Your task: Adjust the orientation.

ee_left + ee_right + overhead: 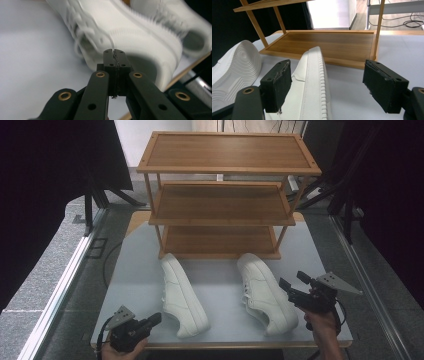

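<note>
While both shoes point(262, 292) point toward the rack point(220, 240), left claw point(156, 319) shut, right claw point(292, 282) open

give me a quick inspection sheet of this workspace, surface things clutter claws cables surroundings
surface: pale grey tabletop with a wooden front edge, bare apart from the items below
job's things: two white sneakers; left sneaker lies on its side with the sole showing, right sneaker stands upright; three-tier wooden shoe rack behind them, all shelves bare
clutter: nothing seen
claws: left claw near the left sneaker's heel, jaws shut on nothing; right claw open beside the right sneaker, whose side lies between the jaws, pads not pressing
cables: black cable trails from the left claw; more cables on the floor behind the rack
surroundings: dark curtains at both sides, grey floor, metal rails
</note>
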Action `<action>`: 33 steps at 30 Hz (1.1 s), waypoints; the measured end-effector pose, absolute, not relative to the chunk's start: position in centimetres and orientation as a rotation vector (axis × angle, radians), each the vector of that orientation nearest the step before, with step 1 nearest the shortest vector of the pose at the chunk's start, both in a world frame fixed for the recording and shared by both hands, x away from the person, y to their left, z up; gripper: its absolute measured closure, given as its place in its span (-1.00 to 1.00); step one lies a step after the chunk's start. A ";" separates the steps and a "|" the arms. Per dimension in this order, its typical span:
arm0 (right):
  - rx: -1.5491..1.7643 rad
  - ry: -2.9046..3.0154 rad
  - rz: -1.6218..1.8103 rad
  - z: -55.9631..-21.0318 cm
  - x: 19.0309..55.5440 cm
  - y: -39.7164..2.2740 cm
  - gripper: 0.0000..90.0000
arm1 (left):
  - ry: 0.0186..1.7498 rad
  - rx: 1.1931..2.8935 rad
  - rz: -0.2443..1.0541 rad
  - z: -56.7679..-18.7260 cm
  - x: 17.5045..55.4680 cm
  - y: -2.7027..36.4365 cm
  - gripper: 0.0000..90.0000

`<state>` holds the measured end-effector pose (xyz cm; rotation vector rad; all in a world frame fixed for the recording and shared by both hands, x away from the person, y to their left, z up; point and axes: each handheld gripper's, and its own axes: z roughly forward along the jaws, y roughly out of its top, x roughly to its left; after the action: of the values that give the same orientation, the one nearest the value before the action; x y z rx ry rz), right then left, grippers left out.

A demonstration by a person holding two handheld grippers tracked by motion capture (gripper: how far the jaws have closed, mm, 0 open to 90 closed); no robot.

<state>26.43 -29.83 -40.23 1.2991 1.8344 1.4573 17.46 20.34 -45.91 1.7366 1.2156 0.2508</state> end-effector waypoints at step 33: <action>1.362 1.801 1.418 -40.5 26.5 -30.5 -0.47 | 1.059 1.945 0.197 -45.5 21.7 13.6 1.00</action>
<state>26.53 -30.47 -40.50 1.3615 1.8008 1.4181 21.66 13.57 -45.52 1.9449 1.0586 0.1968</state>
